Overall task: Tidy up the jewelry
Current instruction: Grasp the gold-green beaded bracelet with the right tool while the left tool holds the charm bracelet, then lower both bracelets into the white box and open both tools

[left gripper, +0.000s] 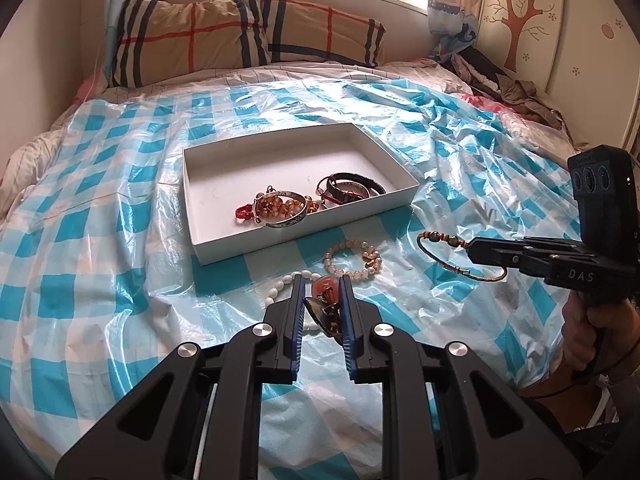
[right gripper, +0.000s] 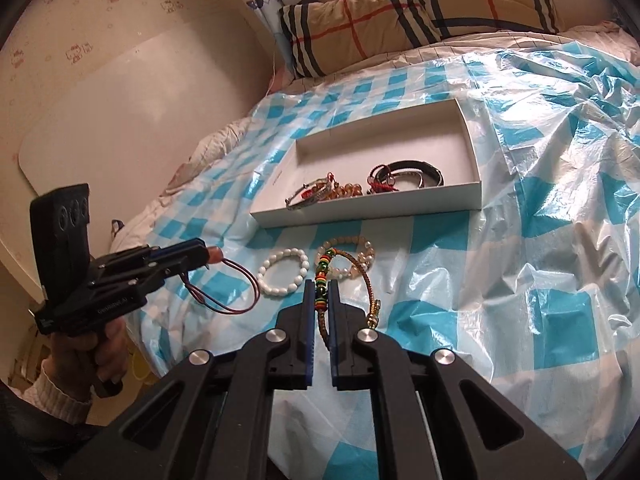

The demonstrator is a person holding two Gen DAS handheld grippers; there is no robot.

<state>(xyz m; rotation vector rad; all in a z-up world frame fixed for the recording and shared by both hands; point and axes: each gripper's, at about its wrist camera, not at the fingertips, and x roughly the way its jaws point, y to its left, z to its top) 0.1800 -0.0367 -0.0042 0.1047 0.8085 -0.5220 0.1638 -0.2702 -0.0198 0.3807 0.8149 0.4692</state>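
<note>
Left wrist view: the left gripper [left gripper: 322,286] is seen clenched on a reddish-orange pendant [left gripper: 325,289], held between the blue pads above the checked plastic sheet [left gripper: 120,240] that covers the bed. A white box [left gripper: 298,222] lies ahead on the sheet; a silver bangle with amber beads [left gripper: 280,208] and some dark bands [left gripper: 352,188] are already laid inside it. Between the gripper and the box, a peach bead bracelet [left gripper: 352,260] and part of a white bead bracelet [left gripper: 286,284] are left on the sheet. At the right, the right gripper [left gripper: 474,250] is seen from the side, with a cord bracelet [left gripper: 452,258] hanging from its tip clear of the sheet. Right wrist view: the right gripper [right gripper: 320,290] is closed on the beaded section of that cord bracelet [right gripper: 332,276], the rest looping off to the right. The left gripper [right gripper: 200,256] is held at the left with the pendant [right gripper: 216,255] at its tip and a dark red cord [right gripper: 228,288] drooping below. The white bead bracelet [right gripper: 284,272] and the peach one [right gripper: 346,258] are seen lying side by side, just short of the box [right gripper: 372,204]. The step in hand is judged to be the carry: both pieces are lifted, neither yet over the box. Next, each gripper is likely to be brought forward over the near wall and released low, so that dangling cords are kept from snagging the rim.
</note>
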